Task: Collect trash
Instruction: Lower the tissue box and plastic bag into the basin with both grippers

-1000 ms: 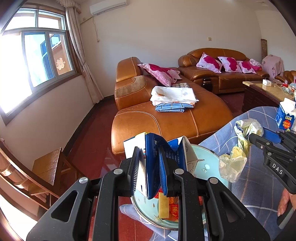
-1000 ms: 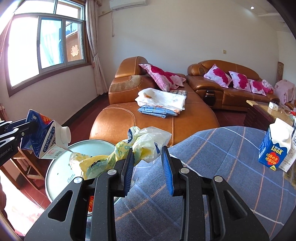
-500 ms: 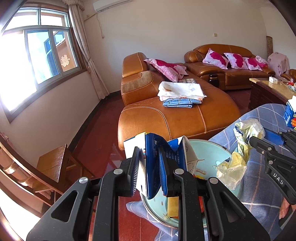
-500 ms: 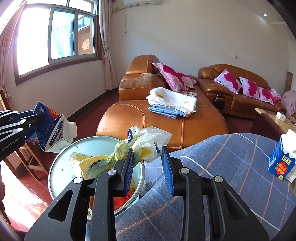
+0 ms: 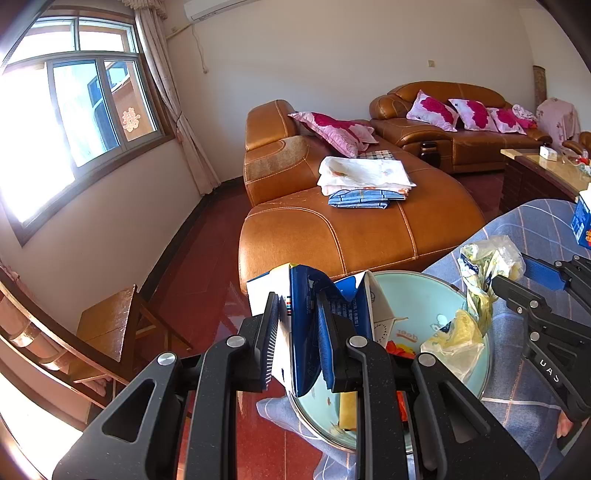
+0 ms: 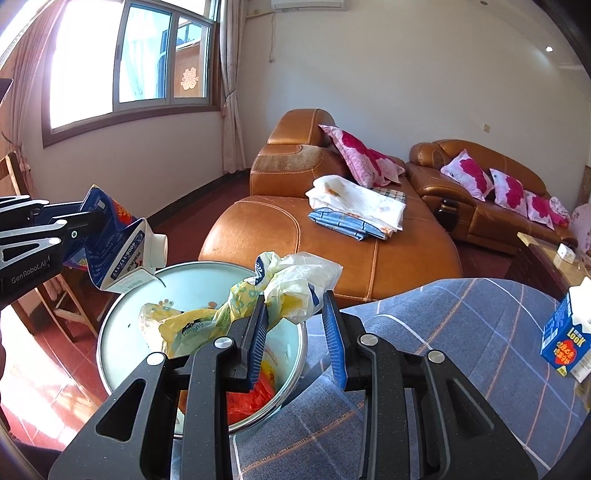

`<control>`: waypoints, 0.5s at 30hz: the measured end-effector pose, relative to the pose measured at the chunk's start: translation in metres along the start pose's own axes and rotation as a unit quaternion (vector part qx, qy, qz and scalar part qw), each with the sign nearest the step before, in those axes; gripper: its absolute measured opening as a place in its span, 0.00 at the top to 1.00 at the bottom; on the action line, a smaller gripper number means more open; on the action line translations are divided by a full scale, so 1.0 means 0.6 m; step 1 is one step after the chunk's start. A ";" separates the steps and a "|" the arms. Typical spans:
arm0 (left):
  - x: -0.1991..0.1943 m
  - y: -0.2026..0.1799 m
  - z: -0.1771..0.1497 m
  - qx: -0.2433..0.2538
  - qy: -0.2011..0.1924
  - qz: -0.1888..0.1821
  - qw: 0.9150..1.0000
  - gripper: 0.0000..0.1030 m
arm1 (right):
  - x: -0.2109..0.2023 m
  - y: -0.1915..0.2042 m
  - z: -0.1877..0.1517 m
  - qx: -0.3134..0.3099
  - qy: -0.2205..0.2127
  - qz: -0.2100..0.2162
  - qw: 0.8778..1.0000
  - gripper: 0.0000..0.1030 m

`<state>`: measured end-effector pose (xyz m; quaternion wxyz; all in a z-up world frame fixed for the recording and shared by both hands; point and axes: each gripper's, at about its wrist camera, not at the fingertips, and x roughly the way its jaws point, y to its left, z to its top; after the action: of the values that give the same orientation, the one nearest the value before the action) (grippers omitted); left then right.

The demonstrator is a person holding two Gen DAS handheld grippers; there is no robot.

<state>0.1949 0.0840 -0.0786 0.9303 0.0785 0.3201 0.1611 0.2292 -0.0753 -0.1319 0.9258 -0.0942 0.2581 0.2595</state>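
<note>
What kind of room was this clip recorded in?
A home living room, most likely: tan leather sofas with floral pillows, folded bedding on the chaise, a curtained window and a wall air conditioner.

mounted on each wrist, facing forward and downward along the jaws; close over shared bin, sofa beyond.

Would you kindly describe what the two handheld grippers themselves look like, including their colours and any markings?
Both are matte black, speckled plastic with triangular cut-outs and silver pivot bolts. The left gripper and the right gripper each carry two flat fingers with ribbed blue pads. In the right wrist view the left gripper's side reads "GenRobot.AI" in white. No cables or sleeves are visible.
</note>
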 end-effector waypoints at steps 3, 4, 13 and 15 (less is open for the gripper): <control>0.002 0.000 -0.001 -0.001 0.003 0.000 1.000 0.81 | 0.001 -0.001 0.002 -0.002 -0.001 0.002 1.000 0.70; 0.002 0.001 -0.001 -0.001 0.003 -0.001 1.000 0.81 | 0.001 -0.001 0.000 -0.002 -0.001 0.002 1.000 0.70; 0.006 0.002 -0.005 0.000 0.005 -0.002 1.000 0.81 | 0.002 0.001 -0.003 -0.001 -0.001 0.003 1.000 0.70; 0.007 0.002 -0.006 0.000 0.006 -0.003 1.000 0.81 | 0.002 0.001 -0.003 -0.001 -0.001 0.004 1.000 0.70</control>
<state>0.1953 0.0868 -0.0836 0.9288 0.0763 0.3258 0.1591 0.2288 -0.0746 -0.1342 0.9249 -0.0941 0.2575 0.2636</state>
